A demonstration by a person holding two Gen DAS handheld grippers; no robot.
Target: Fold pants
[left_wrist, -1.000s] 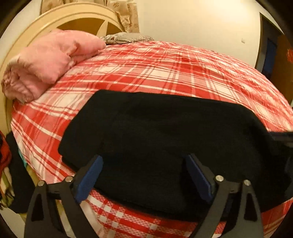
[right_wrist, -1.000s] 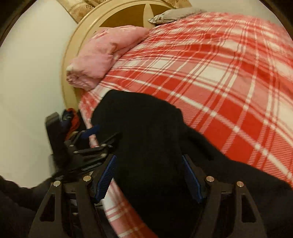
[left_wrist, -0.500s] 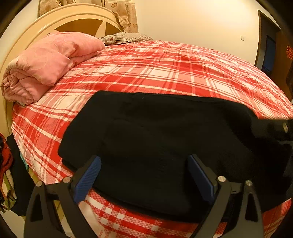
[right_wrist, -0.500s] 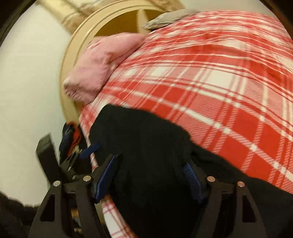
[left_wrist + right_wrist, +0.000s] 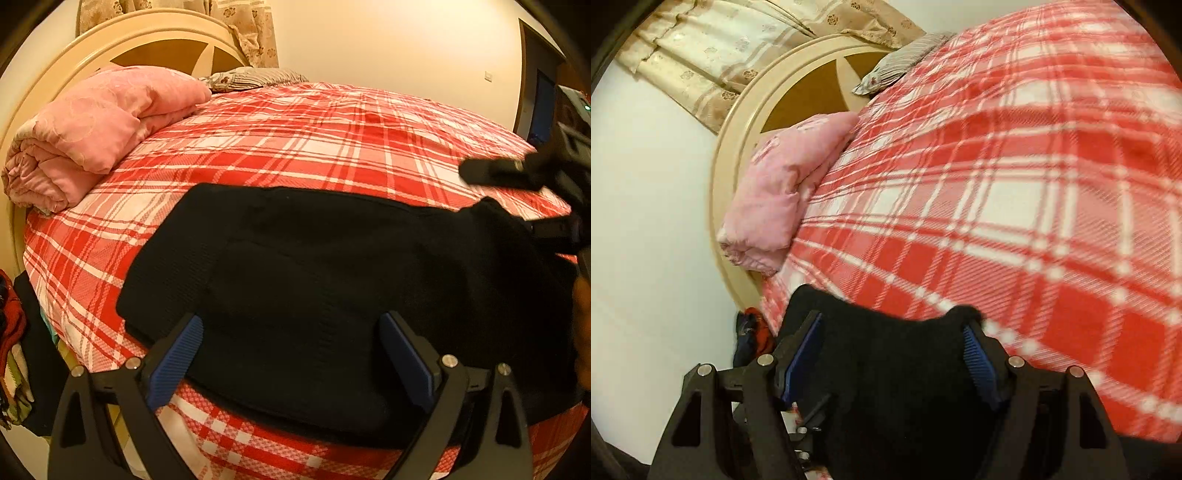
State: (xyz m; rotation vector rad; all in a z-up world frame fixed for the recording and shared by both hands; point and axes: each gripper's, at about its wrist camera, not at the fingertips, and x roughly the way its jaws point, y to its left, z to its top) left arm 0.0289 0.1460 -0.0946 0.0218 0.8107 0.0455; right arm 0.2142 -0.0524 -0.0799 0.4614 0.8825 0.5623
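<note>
Black pants (image 5: 314,277) lie folded across the near edge of a bed with a red and white plaid cover (image 5: 314,140). My left gripper (image 5: 291,350) is open, its blue pads spread just above the near part of the pants. My right gripper (image 5: 892,350) is open, with black fabric of the pants (image 5: 894,387) bunched between its blue pads. In the left wrist view the right gripper (image 5: 524,199) shows at the far right, over the pants' right end.
A folded pink quilt (image 5: 96,129) lies by the round cream headboard (image 5: 122,44). A grey pillow (image 5: 255,77) sits at the back. Clothes (image 5: 11,332) hang off the bed's left side. A dark doorway (image 5: 543,107) is at the right.
My right gripper has lifted and tilted up, so it sees more of the bed and headboard and less of the pants. My left gripper has barely moved.
</note>
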